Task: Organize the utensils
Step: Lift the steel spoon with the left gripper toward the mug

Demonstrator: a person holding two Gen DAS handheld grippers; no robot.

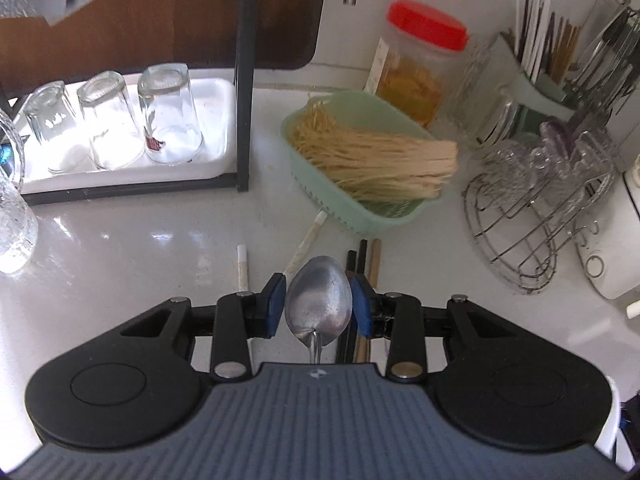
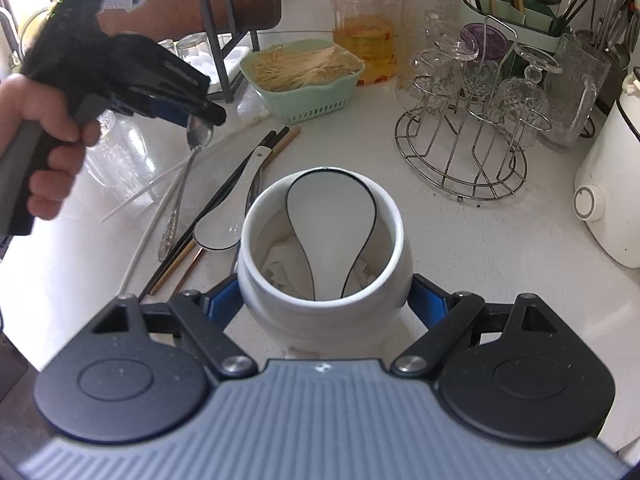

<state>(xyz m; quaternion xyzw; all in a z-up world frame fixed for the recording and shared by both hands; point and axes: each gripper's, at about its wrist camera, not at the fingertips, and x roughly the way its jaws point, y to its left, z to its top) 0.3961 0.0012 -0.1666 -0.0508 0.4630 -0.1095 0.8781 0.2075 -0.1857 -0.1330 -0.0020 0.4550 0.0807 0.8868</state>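
Right tongs (image 2: 324,300) clamp the white crock (image 2: 320,248); left tongs (image 1: 319,304) pinch a metal spoon (image 1: 319,300); no legible writing.

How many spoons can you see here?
3. A shiny metal spoon is gripped by the left tool; a white ceramic spoon stands in the white jar; another white ceramic spoon lies on the counter. Others may be hidden.

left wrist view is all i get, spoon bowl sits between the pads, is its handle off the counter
Observer: Yes, the metal spoon hangs clear from the left hand-held gripper, handle down.
Operator: where's the pot
Observer: The white pot is clamped in the right hand-held gripper.
Operator: anything in it
Observer: One white ceramic spoon with a black rim.
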